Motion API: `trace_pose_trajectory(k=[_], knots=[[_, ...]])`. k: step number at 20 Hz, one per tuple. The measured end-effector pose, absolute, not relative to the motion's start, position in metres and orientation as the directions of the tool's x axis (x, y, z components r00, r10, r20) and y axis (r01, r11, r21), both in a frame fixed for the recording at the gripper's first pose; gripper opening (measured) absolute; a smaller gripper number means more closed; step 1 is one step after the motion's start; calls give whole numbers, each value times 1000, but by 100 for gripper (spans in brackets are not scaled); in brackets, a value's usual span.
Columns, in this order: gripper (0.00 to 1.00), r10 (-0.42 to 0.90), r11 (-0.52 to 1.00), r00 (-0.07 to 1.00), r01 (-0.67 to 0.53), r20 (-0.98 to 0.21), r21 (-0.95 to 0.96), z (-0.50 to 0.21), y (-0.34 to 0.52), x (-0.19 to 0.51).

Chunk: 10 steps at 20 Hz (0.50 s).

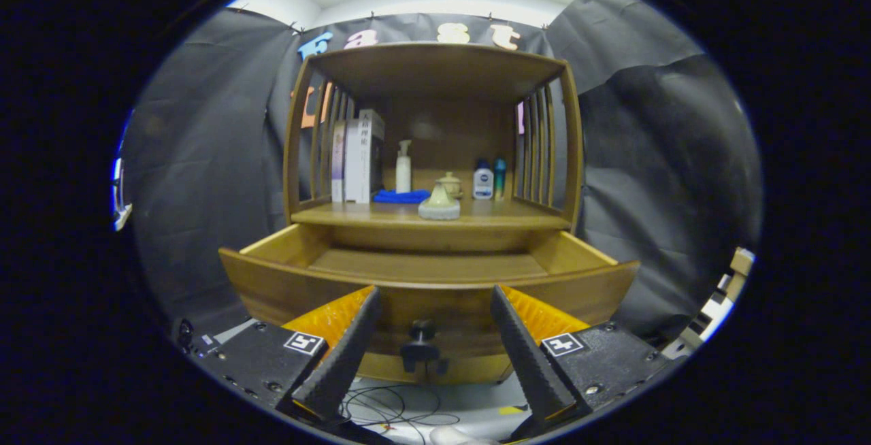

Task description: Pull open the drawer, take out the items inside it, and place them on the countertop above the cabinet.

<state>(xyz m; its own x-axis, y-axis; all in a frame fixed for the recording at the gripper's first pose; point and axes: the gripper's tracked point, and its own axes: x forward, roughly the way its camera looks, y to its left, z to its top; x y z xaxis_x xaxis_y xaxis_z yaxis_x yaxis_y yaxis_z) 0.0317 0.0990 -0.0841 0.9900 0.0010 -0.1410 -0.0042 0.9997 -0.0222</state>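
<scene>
The wooden drawer (435,295) of the cabinet stands pulled out toward me, and the part of its floor that I can see is bare. Its dark knob (421,331) sits on the drawer front, in the gap between my fingers. My gripper (432,295) is open, with nothing between the fingers, and the fingertips (371,293) reach up to the drawer front. On the countertop (354,215) above the drawer, a pale lidded dish (439,205) rests near the front edge.
Further back on the countertop stand white boxes (357,156), a pump bottle (403,167), a blue cloth (401,196), a small lidded jar (449,183) and two small bottles (488,179). Slatted side walls and a wooden top enclose the shelf. Cables (395,411) lie on the floor below.
</scene>
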Motion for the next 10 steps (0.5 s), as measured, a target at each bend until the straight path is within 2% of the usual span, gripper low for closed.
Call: trace_pose_trajectory(k=[10], knots=[[100, -18, 1000, 986, 16, -166, -11, -112, 100, 69]])
